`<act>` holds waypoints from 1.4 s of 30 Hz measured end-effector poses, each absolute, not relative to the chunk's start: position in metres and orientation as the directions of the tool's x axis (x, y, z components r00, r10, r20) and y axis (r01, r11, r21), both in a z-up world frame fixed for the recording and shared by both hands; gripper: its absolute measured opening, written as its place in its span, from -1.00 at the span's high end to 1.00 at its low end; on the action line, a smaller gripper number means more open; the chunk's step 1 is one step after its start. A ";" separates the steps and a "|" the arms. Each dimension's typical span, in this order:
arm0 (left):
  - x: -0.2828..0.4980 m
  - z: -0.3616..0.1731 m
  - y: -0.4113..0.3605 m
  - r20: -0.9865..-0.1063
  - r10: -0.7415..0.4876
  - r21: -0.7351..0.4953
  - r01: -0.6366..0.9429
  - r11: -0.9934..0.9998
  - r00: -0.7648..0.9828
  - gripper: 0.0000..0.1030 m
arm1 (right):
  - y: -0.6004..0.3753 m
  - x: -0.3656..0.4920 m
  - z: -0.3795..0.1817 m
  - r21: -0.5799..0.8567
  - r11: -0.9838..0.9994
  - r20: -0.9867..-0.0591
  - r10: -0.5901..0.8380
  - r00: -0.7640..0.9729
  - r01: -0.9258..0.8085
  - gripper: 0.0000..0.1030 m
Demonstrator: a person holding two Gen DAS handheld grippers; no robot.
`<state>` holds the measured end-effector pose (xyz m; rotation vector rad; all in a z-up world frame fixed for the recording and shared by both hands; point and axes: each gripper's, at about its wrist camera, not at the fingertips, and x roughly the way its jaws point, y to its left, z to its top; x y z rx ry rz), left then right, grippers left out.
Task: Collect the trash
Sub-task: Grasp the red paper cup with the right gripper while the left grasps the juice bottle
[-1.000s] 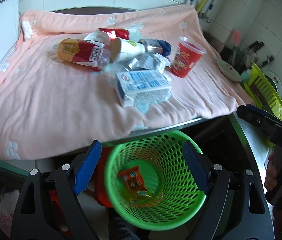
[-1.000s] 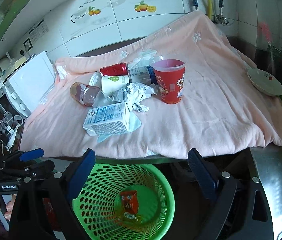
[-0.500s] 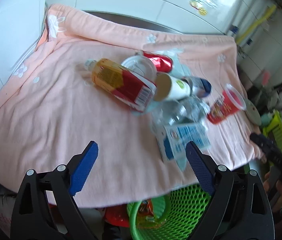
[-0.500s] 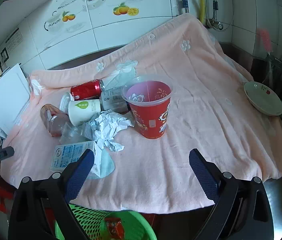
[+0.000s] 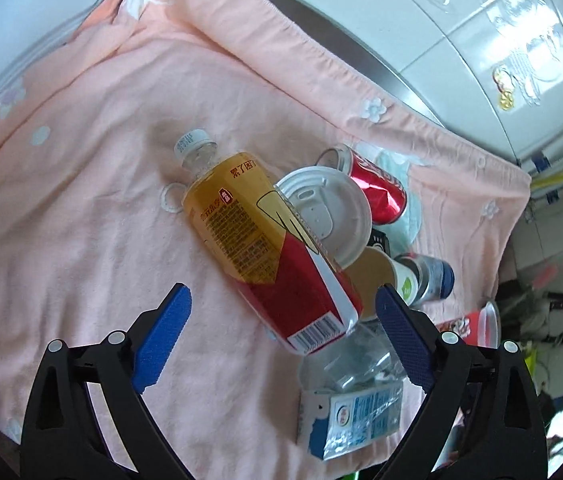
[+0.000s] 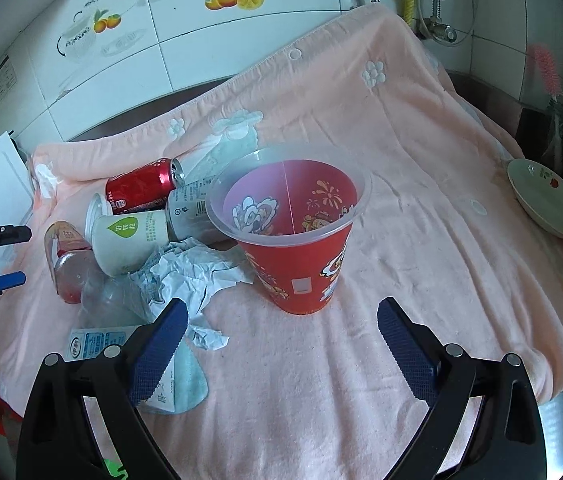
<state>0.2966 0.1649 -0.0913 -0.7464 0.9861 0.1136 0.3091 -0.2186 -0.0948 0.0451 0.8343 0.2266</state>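
The left gripper (image 5: 281, 316) is hanging wide open with nothing in it; its jaws have just been opening, framing the base of the tea bottle (image 5: 257, 248) lying at the frame's centre on the pink cloth (image 5: 81, 220). Empty-looking, thin and slick, the bottle is probably best taken across its labelled middle. The right gripper (image 6: 281, 334) is gaping empty below the upright red cup (image 6: 297, 236), light and crushable.

Both wrist cameras look steeply down, close over the pink cloth (image 5: 81, 200): the left above the bottle (image 5: 265, 248), the right before the cup (image 6: 293, 236), sharing the litter between.
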 end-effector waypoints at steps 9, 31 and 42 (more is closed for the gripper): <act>0.326 -0.124 0.175 -0.785 -0.307 -0.590 -0.498 0.635 0.539 -0.78 | -0.215 0.334 -0.107 0.132 0.979 -0.736 0.202 0.646 -0.156 -0.80; 0.336 -0.148 0.185 -0.767 -0.346 -0.634 -0.562 0.531 0.540 -0.34 | -0.209 0.368 -0.120 0.140 0.984 -0.720 0.175 0.672 -0.106 -0.81; 0.317 -0.123 0.183 -0.738 -0.351 -0.642 -0.439 0.628 0.576 -0.32 | -0.216 0.371 -0.114 0.193 0.980 -0.705 0.175 0.687 -0.051 -0.34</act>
